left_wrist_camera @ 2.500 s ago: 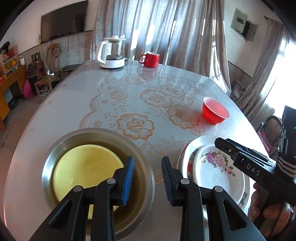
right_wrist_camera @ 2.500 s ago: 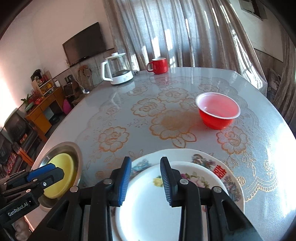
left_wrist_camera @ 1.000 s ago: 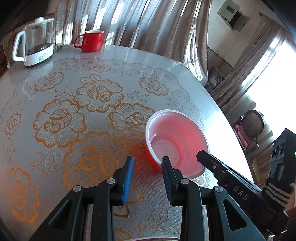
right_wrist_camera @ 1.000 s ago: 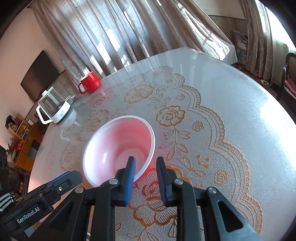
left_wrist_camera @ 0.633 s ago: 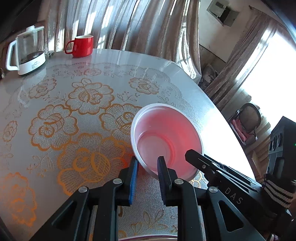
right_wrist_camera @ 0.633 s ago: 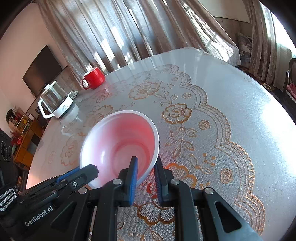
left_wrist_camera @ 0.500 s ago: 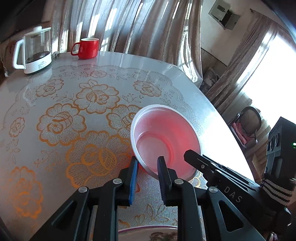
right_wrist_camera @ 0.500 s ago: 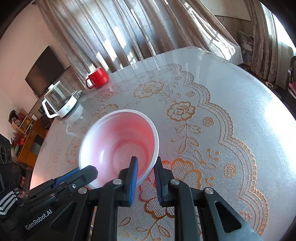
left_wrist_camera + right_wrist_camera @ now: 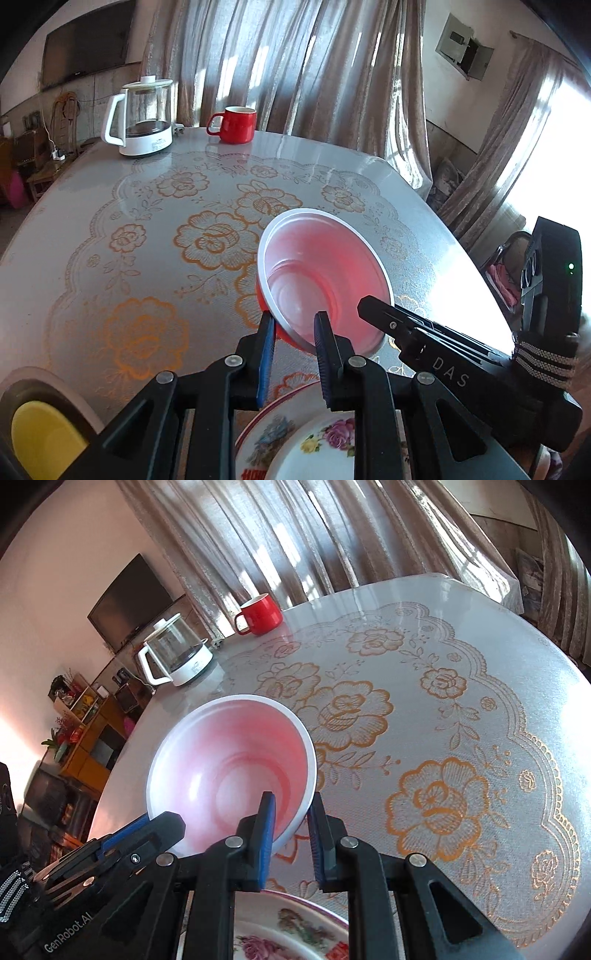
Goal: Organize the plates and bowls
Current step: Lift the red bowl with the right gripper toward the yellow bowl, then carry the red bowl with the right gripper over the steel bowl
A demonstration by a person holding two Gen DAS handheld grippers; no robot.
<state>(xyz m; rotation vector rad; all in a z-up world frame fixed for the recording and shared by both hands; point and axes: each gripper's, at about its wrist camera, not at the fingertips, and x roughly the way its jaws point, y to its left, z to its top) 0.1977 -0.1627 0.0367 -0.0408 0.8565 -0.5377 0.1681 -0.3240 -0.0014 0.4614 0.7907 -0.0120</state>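
A red bowl (image 9: pixel 321 273) with a white inside hangs tilted above the floral tablecloth. My left gripper (image 9: pixel 293 334) is shut on its near left rim, and my right gripper (image 9: pixel 291 818) is shut on its near right rim (image 9: pixel 295 823). The right gripper's black fingers (image 9: pixel 399 323) also show at the bowl's right edge in the left wrist view. Below the grippers lie stacked floral plates (image 9: pixel 295 439), seen again in the right wrist view (image 9: pixel 295 930). A yellow plate (image 9: pixel 40 435) sits inside a steel bowl (image 9: pixel 48 386) at the lower left.
A glass kettle (image 9: pixel 142 118) and a red mug (image 9: pixel 234 123) stand at the table's far side, in front of curtains. The table edge (image 9: pixel 458 240) drops off to the right, with a chair (image 9: pixel 506 266) beyond it. Shelves and a TV stand at the left.
Both grippers closed on the red bowl's rim, then lifted it and drew it back toward the floral plates, which have come into view below. The steel bowl with the yellow plate reappeared at lower left.
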